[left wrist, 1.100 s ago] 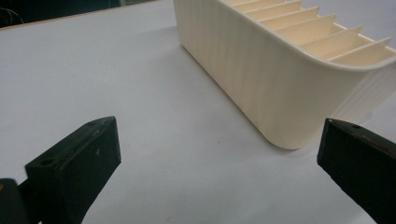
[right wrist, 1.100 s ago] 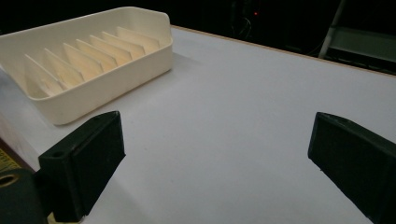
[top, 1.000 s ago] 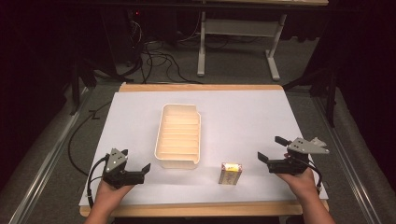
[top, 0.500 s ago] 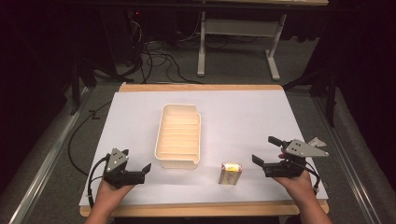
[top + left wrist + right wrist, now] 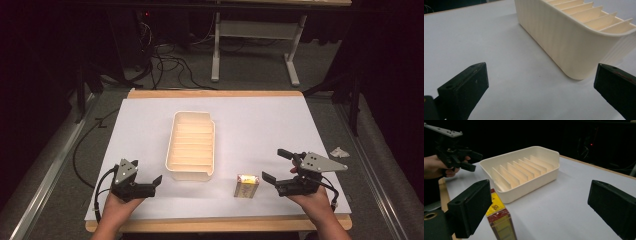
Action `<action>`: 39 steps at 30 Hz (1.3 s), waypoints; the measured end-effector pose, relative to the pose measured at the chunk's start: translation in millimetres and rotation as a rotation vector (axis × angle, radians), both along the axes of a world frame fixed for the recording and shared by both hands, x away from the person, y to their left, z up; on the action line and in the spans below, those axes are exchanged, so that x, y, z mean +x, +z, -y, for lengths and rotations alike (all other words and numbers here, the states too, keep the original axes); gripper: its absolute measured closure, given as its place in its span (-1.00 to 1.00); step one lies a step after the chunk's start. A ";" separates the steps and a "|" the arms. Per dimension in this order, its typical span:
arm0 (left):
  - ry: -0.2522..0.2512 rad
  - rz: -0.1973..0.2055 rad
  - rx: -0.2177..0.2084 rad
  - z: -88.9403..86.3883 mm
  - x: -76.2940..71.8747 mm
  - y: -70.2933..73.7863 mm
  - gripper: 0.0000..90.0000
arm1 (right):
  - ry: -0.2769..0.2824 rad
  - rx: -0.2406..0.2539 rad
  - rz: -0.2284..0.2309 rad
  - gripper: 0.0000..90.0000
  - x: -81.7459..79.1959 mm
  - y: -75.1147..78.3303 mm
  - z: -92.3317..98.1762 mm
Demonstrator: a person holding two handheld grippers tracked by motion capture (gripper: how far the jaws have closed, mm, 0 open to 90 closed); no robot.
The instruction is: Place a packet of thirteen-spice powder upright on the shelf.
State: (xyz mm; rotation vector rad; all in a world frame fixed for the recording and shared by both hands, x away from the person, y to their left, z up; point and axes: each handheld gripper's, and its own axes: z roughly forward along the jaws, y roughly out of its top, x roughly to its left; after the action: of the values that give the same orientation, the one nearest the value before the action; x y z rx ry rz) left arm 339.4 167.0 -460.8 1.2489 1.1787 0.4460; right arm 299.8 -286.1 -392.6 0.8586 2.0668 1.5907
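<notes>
I am holding my right hand-held gripper [image 5: 274, 166] with its jaws spread wide and empty, just right of the small yellow and red box [image 5: 247, 185] lying on the white counter [image 5: 260, 125]. In the right gripper view the box [image 5: 499, 220] is showing a printed "89"; the other print is too blurred to read. My left hand-held gripper [image 5: 152, 183] is gaping open too, empty, near the cream slotted tray [image 5: 192, 145], whose ribbed outer wall [image 5: 564, 42] is showing in the left gripper view.
</notes>
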 end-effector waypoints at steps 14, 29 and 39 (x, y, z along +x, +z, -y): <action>-0.006 -0.001 0.000 0.1 0.6 -0.3 -0.99 | 0.112 -0.010 -0.059 -0.75 -0.8 -14.9 -28.0; -0.003 0.006 -0.006 -1.3 -0.6 1.5 -0.99 | 0.163 -0.062 -0.110 -0.63 -1.7 -32.5 -42.1; -0.004 0.003 -0.008 -1.7 0.0 1.5 -0.99 | 0.180 -0.114 -0.149 -0.44 1.5 -45.7 -44.8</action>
State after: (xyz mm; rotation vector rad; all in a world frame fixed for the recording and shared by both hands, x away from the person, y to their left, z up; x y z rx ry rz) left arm 339.3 168.6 -459.3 1.2432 1.1745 0.4400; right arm 301.2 -241.4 -438.3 0.7917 2.3746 1.5193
